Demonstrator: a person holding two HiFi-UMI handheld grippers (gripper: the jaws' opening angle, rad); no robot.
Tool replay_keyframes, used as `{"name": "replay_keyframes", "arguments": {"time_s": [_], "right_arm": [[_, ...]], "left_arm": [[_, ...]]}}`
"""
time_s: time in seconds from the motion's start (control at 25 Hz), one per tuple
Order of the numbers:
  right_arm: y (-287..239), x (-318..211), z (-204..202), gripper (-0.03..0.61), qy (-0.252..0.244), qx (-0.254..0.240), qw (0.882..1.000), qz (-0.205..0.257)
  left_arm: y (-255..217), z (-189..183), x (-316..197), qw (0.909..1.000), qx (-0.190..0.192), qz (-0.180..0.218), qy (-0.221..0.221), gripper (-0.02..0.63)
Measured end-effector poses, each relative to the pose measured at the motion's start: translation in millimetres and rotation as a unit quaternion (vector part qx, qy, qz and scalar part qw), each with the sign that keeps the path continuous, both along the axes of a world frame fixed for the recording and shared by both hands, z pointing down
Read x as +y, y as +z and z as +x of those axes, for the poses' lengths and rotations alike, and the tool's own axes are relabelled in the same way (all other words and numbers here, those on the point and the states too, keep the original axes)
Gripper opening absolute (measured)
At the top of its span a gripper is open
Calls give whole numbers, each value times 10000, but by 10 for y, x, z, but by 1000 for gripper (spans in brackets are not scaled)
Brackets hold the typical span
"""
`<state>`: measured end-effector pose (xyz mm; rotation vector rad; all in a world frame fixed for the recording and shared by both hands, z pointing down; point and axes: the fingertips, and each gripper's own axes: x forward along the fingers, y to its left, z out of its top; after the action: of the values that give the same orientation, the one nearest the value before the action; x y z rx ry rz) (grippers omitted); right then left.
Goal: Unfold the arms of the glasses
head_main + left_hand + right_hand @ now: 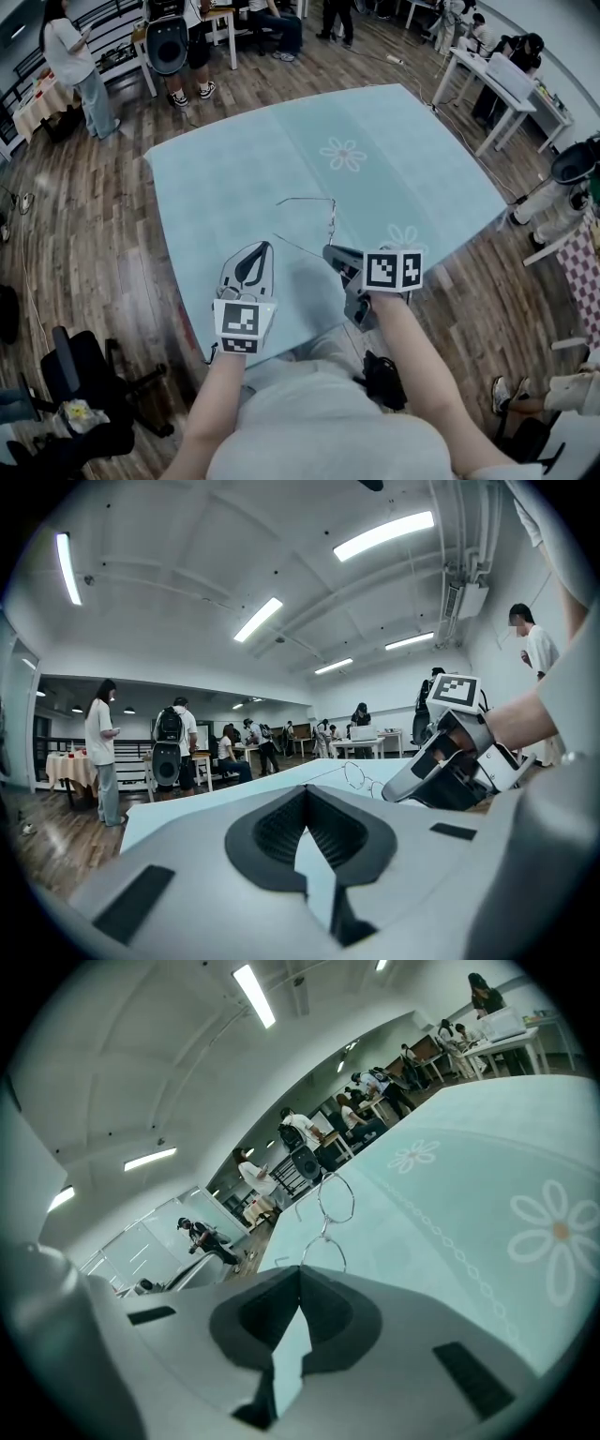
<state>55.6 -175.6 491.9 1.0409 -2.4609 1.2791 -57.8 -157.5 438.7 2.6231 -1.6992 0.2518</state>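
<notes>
On the pale blue tablecloth (225, 178), the wire-framed glasses (330, 221) were seen lying with both arms apparently spread, just beyond the right gripper (328, 251). It was judged that the thin frame could be bent, or pushed across the smooth fabric, if its near arm were caught by that gripper's tip in a careless advance. Both grippers were held low over the near edge of the tablecloth. The left gripper (265, 246) was pointed almost level, apart from the glasses; the right was tilted down toward them. Both pairs of jaws were pressed together, with nothing held between them.
</notes>
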Motion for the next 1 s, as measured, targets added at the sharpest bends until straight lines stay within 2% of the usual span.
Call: {"name": "replay_keyframes", "arguments": {"time_s": [0.16, 0.32, 1.0], "right_arm": [[18, 31, -54, 6, 174, -77, 9998, -43], [58, 26, -62, 6, 307, 121, 9995, -15], [-6, 52, -102, 6, 297, -161, 9994, -89]], "left_arm": [[49, -26, 22, 10000, 30, -61, -37, 8], [94, -29, 3, 9998, 95, -130, -98, 8], [139, -47, 0, 9993, 205, -255, -173, 8]]}}
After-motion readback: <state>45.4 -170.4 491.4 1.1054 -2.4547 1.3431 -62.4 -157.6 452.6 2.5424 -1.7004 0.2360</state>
